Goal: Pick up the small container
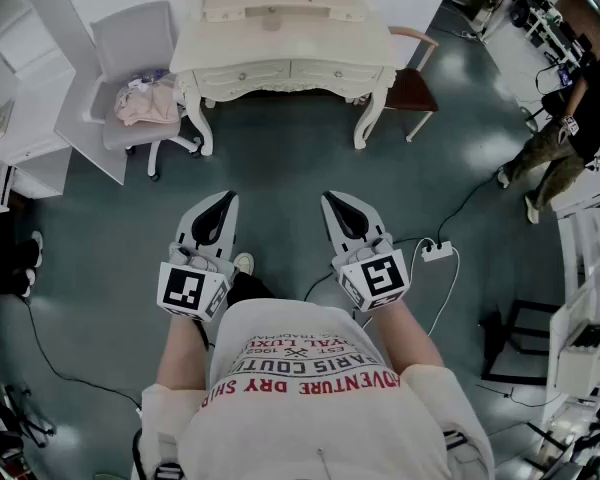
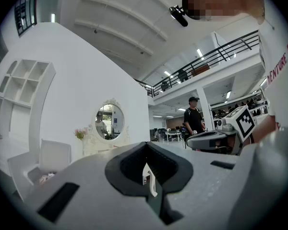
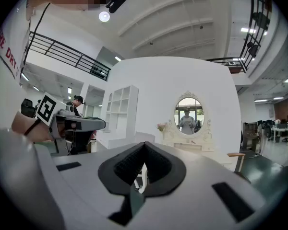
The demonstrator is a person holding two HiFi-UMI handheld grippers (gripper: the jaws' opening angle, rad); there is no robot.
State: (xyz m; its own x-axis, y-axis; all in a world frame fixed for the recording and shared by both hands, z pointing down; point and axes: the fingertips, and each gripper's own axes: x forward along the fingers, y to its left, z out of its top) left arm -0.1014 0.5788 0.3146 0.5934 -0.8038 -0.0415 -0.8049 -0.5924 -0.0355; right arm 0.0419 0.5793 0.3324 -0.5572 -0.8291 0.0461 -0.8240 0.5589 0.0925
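I cannot make out a small container in any view. A white dressing table [image 1: 280,53] stands ahead across the floor, with small items on its top too small to tell apart. My left gripper [image 1: 224,199] and right gripper [image 1: 333,199] are held side by side above the floor, well short of the table and pointing at it. Both are shut with nothing between the jaws. In the left gripper view the left gripper [image 2: 145,168] faces the oval mirror [image 2: 109,121]. The right gripper [image 3: 142,169] faces the same mirror [image 3: 189,116] in the right gripper view.
A grey swivel chair [image 1: 130,63] with a pinkish cloth [image 1: 148,103] stands left of the table, a wooden chair [image 1: 412,83] on its right. A power strip [image 1: 438,251] and cables lie on the floor. A person in black [image 1: 580,118] stands far right. White shelves [image 1: 10,98] line the left.
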